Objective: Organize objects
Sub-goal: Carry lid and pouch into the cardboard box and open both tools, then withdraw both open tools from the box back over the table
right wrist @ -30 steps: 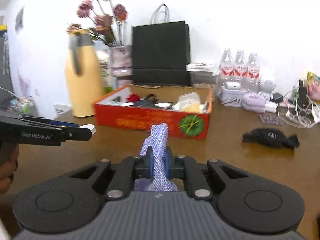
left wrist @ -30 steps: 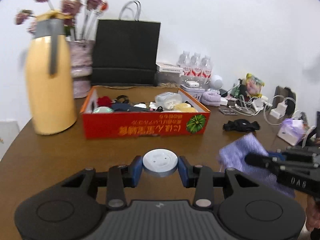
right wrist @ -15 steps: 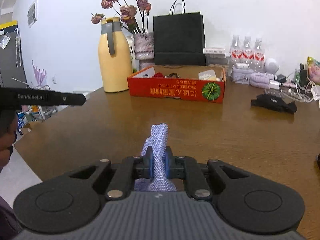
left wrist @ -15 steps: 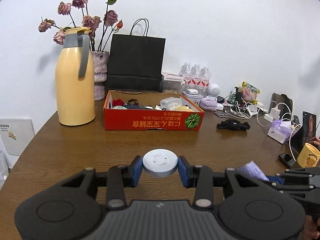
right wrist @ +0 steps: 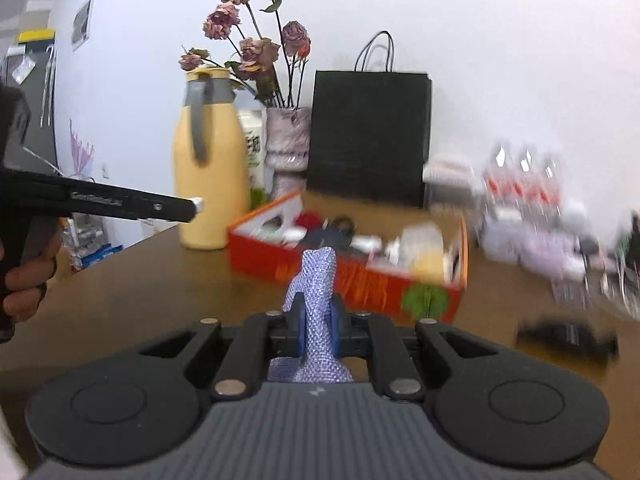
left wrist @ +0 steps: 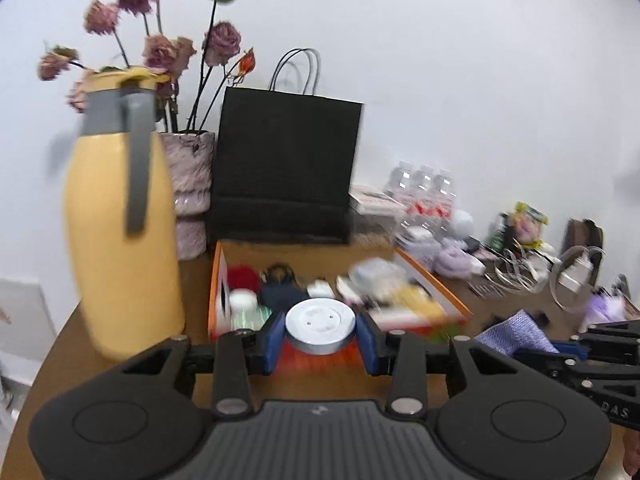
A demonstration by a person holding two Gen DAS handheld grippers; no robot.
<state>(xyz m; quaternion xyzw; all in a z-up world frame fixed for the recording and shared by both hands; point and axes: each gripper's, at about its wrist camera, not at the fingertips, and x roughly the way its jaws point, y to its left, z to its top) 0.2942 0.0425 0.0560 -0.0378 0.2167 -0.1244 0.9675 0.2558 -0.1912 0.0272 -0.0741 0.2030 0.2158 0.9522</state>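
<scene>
Gripping a white round disc (left wrist: 321, 322), the left gripper (left wrist: 321, 342) is closed on its sides; the right gripper (right wrist: 316, 330) is clamped on a lilac mesh cloth (right wrist: 316, 280). Compared with half a second ago, both have been carried much closer to the orange box (left wrist: 432, 284), now just ahead on the table (right wrist: 140, 280). Drop-off into the box is judged imminent.

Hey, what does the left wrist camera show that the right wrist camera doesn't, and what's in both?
Only the left wrist view shows the white round disc clamped in the left gripper. Only the right wrist view shows the milk carton behind the yellow jug. Both show the orange box, black paper bag and the purple mesh cloth in the right gripper.
</scene>
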